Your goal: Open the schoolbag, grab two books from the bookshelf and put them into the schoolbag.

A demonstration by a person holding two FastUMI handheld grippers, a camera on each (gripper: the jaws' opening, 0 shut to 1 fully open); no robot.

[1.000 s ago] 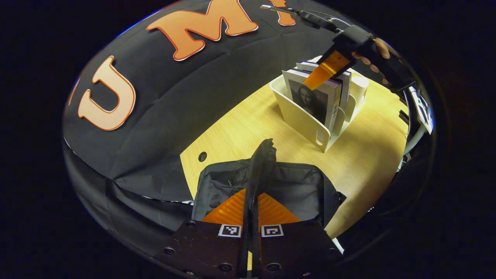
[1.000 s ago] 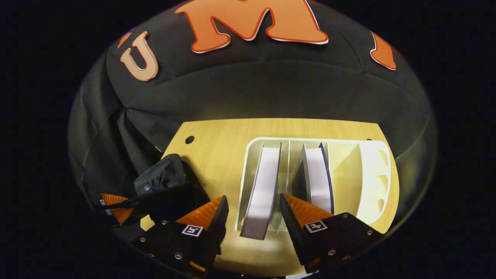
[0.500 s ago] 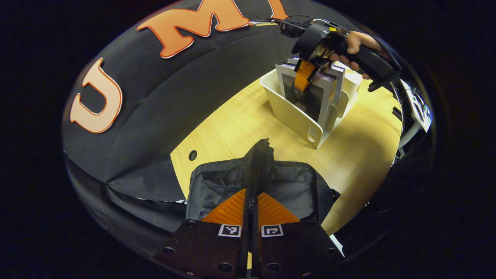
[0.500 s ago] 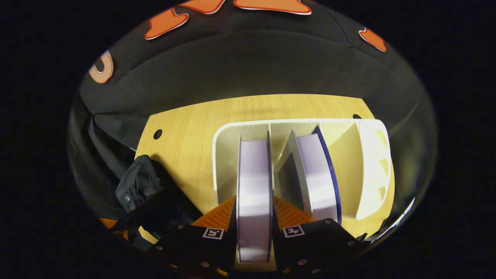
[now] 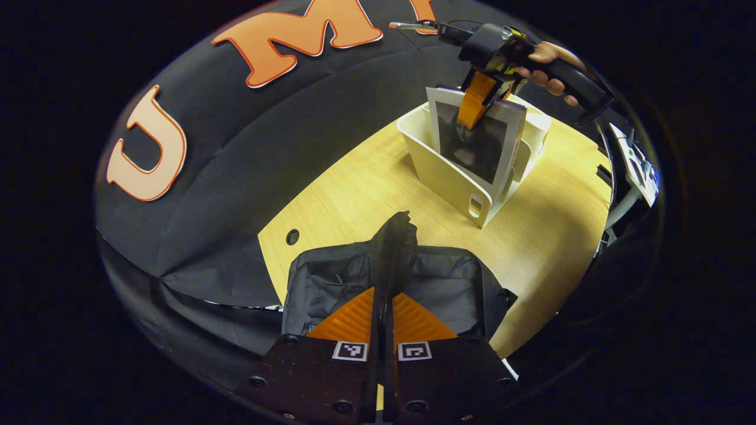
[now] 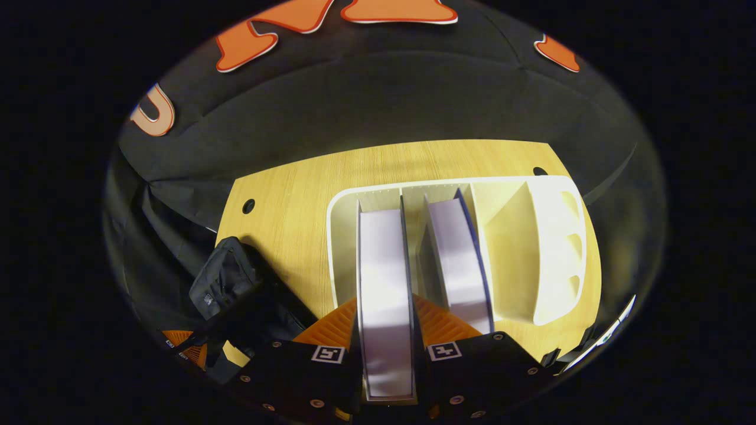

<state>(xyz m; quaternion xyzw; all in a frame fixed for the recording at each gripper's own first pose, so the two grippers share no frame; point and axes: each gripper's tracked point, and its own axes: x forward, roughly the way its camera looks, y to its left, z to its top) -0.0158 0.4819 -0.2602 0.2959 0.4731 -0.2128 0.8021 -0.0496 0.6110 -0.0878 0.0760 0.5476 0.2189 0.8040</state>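
— Right gripper view has my right hand-held gripper (image 6: 387, 330) clenched on the first book (image 6: 383, 295), one finger on each cover, top edge facing me. Which step would you call this?

— Lifting the first of the two books out of the bookshelf (image 6: 555, 248). From the left gripper view the book (image 5: 475, 139) stands upright with its lower part between the dividers — so it isn't free yet.

— And my left hand-held gripper (image 5: 382, 321)?

— Closed on the raised flap of the schoolbag (image 5: 354, 283), holding the mouth up. The bag lies on the counter (image 5: 354, 195) near its front edge, well apart from the bookshelf, down and to the left of your right hand-held gripper.

— So next, I judge, a straight pull upward until the book clears the slot, then a swing across to the bag.

— Yes — and the second book (image 6: 458, 260) waits in the neighbouring slot, just beside your right finger.
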